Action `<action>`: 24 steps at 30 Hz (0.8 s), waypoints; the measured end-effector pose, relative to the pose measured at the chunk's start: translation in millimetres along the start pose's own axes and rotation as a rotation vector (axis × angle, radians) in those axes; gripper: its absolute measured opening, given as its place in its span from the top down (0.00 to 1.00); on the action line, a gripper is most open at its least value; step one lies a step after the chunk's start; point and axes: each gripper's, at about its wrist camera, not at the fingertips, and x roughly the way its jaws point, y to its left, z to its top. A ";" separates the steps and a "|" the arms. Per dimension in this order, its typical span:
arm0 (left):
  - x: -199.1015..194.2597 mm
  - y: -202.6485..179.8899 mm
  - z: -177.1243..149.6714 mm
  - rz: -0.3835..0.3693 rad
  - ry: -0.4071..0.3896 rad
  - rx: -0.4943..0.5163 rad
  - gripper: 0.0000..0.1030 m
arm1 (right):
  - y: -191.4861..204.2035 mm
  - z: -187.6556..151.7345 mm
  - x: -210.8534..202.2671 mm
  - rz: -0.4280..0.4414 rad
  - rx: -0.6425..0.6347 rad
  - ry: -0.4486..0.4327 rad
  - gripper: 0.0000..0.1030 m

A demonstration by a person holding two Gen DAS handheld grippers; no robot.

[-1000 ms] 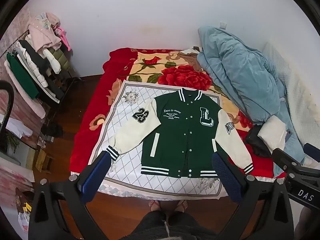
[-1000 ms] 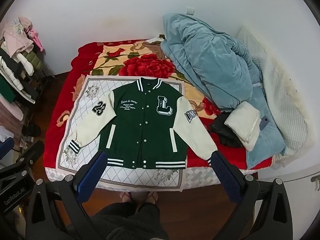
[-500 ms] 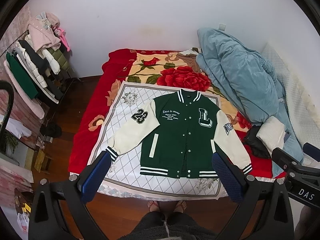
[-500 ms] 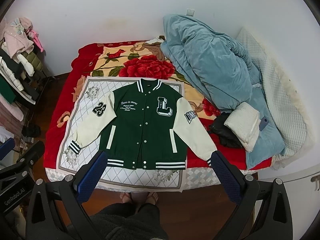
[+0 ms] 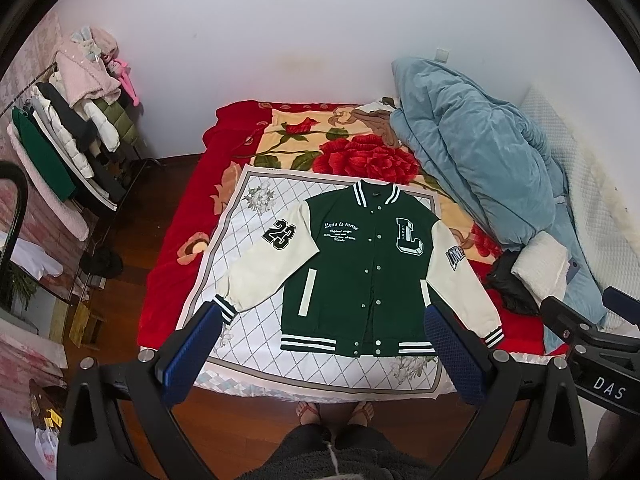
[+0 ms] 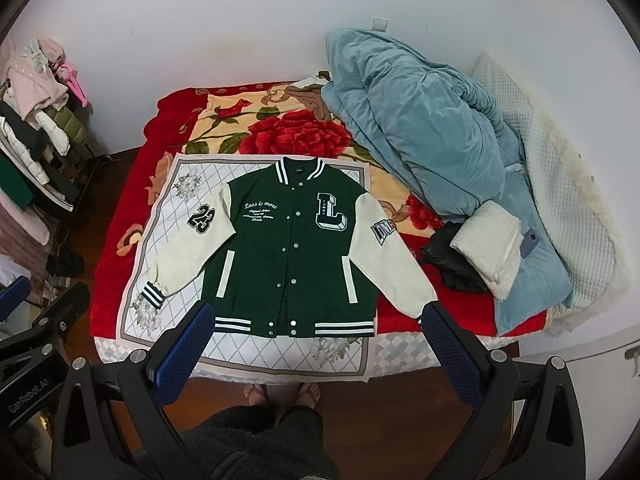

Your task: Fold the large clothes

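Observation:
A green varsity jacket [image 5: 360, 264] with cream sleeves lies flat, front up and buttoned, on a white quilted cloth [image 5: 248, 240] near the bed's front edge. Both sleeves spread outward and down. It also shows in the right wrist view [image 6: 292, 248]. My left gripper [image 5: 320, 324] is open and empty, held high above the bed's front edge, well short of the jacket. My right gripper [image 6: 312, 320] is open and empty at the same height. The right sleeve cuff is hidden behind a blue finger pad [image 6: 444, 336].
A red floral blanket [image 5: 332, 152] covers the bed. A blue duvet pile [image 5: 480, 160], a folded white towel [image 5: 540, 268] and dark cloth [image 5: 508, 284] lie on the right. A clothes rack [image 5: 68, 136] stands left. My feet [image 5: 332, 412] are on the wood floor.
Both grippers have drifted slightly, and the jacket sits a little higher in both views. The jacket has not moved and both grippers stay open.

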 end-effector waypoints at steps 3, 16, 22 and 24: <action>0.2 0.7 -1.1 0.000 -0.001 -0.001 0.00 | 0.3 -0.3 -1.7 -0.002 -0.001 -0.001 0.00; -0.1 -0.1 -1.8 0.000 -0.004 -0.001 0.00 | -0.1 -0.6 -5.5 0.000 0.000 -0.001 0.00; -0.4 0.3 -2.2 -0.001 -0.006 -0.001 0.00 | 1.0 -1.9 -5.7 -0.002 -0.002 -0.003 0.00; -0.4 0.5 -2.7 0.000 -0.008 0.000 0.00 | 1.0 -1.5 -7.9 -0.002 -0.002 -0.005 0.00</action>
